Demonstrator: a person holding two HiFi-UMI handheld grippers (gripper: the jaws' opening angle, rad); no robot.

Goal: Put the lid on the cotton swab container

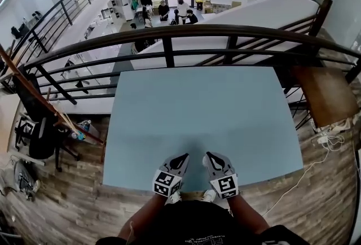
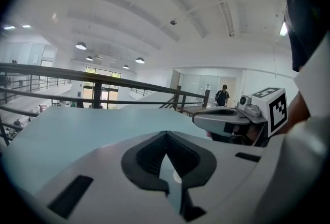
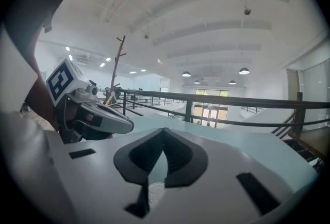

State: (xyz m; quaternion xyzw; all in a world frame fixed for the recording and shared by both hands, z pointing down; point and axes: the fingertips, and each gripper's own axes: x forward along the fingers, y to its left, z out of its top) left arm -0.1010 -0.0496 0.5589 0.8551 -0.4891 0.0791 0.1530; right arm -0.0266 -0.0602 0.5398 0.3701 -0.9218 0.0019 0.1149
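Note:
No cotton swab container or lid shows in any view. In the head view both grippers hover over the near edge of the pale blue table (image 1: 197, 108), side by side and pointing away from me. My left gripper (image 1: 185, 156) has its jaws together with nothing between them, and its own view shows the tips meeting (image 2: 166, 134). Just to its right, my right gripper (image 1: 208, 154) is likewise shut and holds nothing (image 3: 164, 129). Each gripper appears in the other's view: the right gripper (image 2: 227, 120) and the left gripper (image 3: 103, 117).
A dark metal railing (image 1: 169, 32) runs along the table's far side, above an open lower floor with people far off. A wooden floor surrounds the table; a white cable (image 1: 316, 162) lies at the right, and a black chair (image 1: 39, 139) and wooden poles stand at the left.

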